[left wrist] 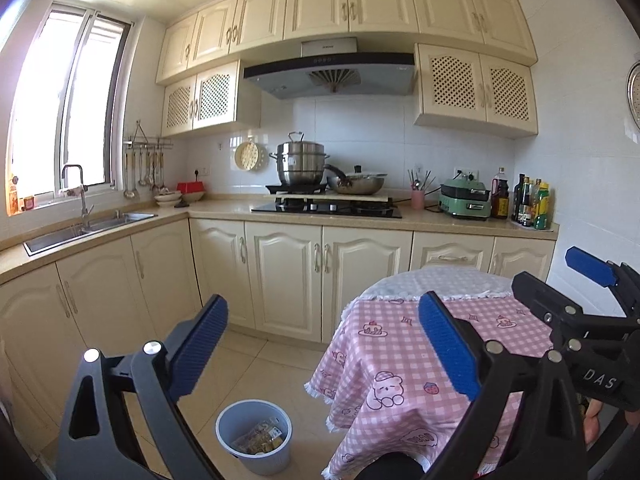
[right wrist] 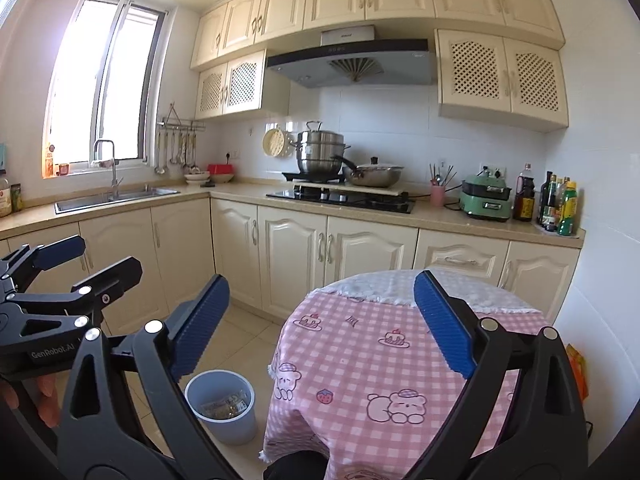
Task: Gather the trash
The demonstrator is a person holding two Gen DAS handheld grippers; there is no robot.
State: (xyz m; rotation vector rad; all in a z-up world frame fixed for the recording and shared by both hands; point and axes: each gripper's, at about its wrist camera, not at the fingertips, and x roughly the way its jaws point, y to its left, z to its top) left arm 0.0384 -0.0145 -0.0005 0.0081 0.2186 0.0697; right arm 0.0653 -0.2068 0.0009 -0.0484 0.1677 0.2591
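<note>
A grey-blue waste bin [left wrist: 255, 436] stands on the tiled floor left of a round table; it also shows in the right wrist view [right wrist: 221, 405]. Crumpled wrappers [left wrist: 260, 437] lie inside the bin [right wrist: 224, 404]. My left gripper [left wrist: 324, 344] is open and empty, held above the floor and the table's left edge. My right gripper [right wrist: 322, 324] is open and empty, held over the table. Each gripper shows in the other's view: the right one at the right edge [left wrist: 560, 280], the left one at the left edge [right wrist: 80, 260].
The round table [left wrist: 404, 360] has a pink checked cloth [right wrist: 360, 360]. Cream cabinets [left wrist: 288, 280] line the back and left. The counter holds a sink [left wrist: 88, 228], a hob with pots [left wrist: 326, 208], a green appliance [left wrist: 466, 200] and bottles [left wrist: 532, 206]. An orange packet [right wrist: 580, 372] lies right of the table.
</note>
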